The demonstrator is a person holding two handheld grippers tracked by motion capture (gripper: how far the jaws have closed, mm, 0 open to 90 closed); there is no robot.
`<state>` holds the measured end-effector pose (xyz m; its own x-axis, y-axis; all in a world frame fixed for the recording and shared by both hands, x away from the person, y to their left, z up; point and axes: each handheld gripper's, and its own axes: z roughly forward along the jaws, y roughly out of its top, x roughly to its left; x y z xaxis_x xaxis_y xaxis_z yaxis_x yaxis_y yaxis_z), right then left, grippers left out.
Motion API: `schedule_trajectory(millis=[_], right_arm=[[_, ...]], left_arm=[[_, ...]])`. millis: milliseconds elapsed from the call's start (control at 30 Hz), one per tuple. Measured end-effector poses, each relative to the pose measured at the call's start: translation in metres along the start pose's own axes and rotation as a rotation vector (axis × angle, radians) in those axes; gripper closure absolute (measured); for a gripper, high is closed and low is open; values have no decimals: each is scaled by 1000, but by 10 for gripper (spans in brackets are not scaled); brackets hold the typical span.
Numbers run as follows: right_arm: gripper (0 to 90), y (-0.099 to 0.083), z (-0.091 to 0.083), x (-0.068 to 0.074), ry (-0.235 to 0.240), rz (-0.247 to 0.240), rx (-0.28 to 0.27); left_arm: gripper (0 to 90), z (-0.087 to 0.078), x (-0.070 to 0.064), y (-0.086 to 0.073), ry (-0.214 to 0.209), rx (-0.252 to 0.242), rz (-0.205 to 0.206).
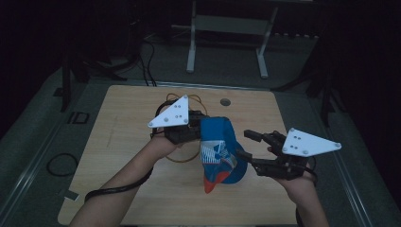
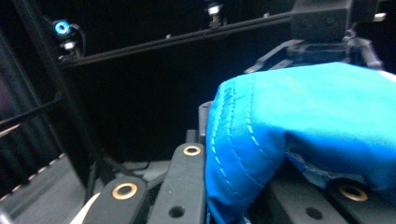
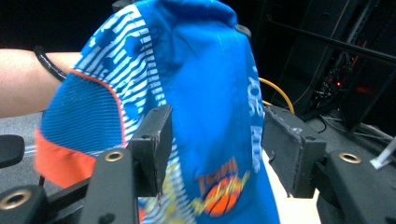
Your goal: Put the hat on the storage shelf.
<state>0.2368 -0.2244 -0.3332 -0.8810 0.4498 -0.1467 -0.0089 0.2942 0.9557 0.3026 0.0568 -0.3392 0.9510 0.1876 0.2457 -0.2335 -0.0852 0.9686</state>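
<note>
Cap (image 1: 220,149) above the table (image 1: 123,142), between left tongs (image 1: 196,126) and right tongs (image 1: 248,144).

Wooden table (image 1: 127,142) occupies frame centre, round hole (image 1: 225,101) near its upper edge. Orange cable loop (image 1: 182,158) lies mid-table. Metal stand (image 1: 227,28) at upper centre. Black cable ring (image 1: 61,164) on floor, lower left.

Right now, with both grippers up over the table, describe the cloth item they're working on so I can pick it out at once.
Start at the wooden table and look to its middle, between the two grippers. There the left gripper holds up a blue garment, which hangs down toward the open right gripper. Bright blue fabric, a white-striped panel, orange trim and an orange ball logo mark it out from the thin orange cable lying on the table.
</note>
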Motion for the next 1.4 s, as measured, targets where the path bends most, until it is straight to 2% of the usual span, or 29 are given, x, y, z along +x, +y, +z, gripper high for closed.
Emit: schedule_trajectory(millis=[67,100,167,267,433,667,933,1033,1233,1400], right_arm=[[433,2,6,3,11,-5,-3],[437,3,9,4,14,-9,1],[456,4,15,7,2,-25,6],[552,4,21,10,-19,-37,5],[891,6,19,9,-84,-48,0],[900,10,14,11,-102,-56,2],[900,16,5,4,-119,-21,-38],[900,18,4,2,-124,-26,-39],[900,21,3,-2,-138,-21,-39],[900,26,-3,-5,-149,-7,-64]], left_arm=[[894,1,-2,-1,2,3,12],[894,2,-3,-1,-10,0,2],[894,3,-3,-1,-3,7,-7],[894,5,-4,0,6,18,-9],[894,4,-3,-1,6,14,-15],[891,-1,-1,-1,-3,12,-18],[869,-10,-1,1,-3,34,-14],[849,-15,-1,2,3,34,-10],[770,-30,-4,7,34,75,38],[736,-46,-4,7,52,92,35]])
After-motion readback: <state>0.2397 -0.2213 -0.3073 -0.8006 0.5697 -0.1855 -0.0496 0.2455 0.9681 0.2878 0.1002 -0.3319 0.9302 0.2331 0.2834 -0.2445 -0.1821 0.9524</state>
